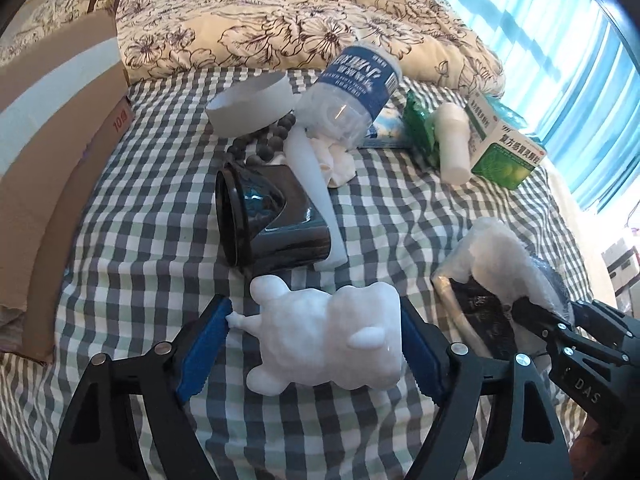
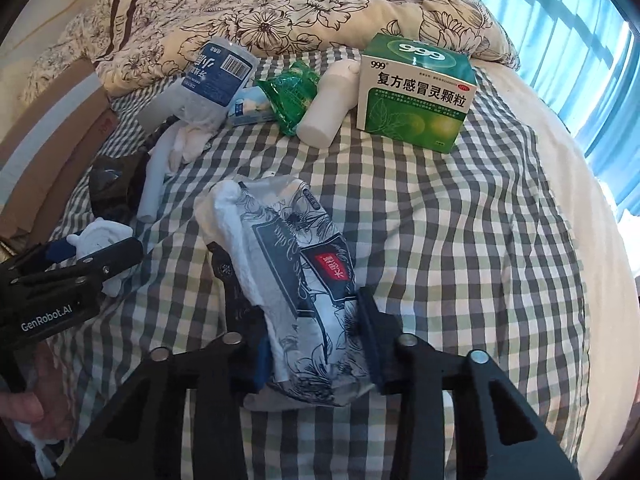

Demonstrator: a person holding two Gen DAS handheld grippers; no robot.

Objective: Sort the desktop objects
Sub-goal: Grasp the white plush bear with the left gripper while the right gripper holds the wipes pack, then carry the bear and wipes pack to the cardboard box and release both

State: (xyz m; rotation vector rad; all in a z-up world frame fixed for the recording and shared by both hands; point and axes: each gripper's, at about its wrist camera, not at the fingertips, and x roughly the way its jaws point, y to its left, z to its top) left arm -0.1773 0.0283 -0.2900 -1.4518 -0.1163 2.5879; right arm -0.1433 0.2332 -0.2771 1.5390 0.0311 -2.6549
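A white bear-like figurine [image 1: 328,340] sits between the blue pads of my left gripper [image 1: 316,316], which is shut on it just above the checked bedsheet [image 1: 152,240]. In the right wrist view the same figurine [image 2: 100,240] shows at the left in the left gripper [image 2: 96,246]. My right gripper [image 2: 316,344] is shut on a floral-printed plastic packet [image 2: 304,264] with a white cloth inside. From the left wrist view that packet [image 1: 492,256] hangs at the right in the right gripper [image 1: 548,312].
A black cup [image 1: 264,220] lies on its side ahead, with a white tube [image 1: 316,184], dark beads [image 1: 264,144], a paper ring [image 1: 252,104] and a water bottle [image 1: 352,92] behind. A green medicine box [image 2: 416,92], white bottle [image 2: 328,100] and green packet [image 2: 292,92] lie farther back. A cardboard box [image 1: 52,140] stands left.
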